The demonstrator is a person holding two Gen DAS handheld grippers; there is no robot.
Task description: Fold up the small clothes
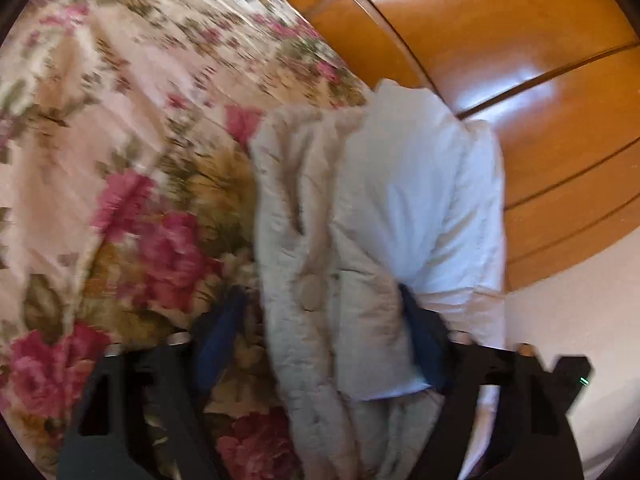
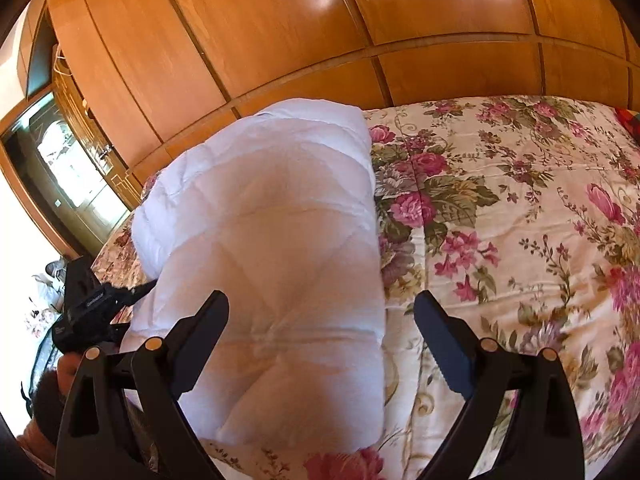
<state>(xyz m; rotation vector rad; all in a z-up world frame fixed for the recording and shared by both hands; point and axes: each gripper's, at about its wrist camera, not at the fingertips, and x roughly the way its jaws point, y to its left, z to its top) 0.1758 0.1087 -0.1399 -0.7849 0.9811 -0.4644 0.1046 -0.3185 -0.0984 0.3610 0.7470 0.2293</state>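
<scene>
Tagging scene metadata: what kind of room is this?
Most likely a bedroom: a bed under a floral bedspread, a wall of wooden wardrobe doors behind it, and a white quilted garment lying on the bed.

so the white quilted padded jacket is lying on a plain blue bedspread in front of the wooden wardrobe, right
Not quite. The white quilted padded jacket lies on a cream bedspread printed with pink roses, not a plain blue one; the right wrist view shows it clearly. The glossy wooden wardrobe does stand behind it.
</scene>
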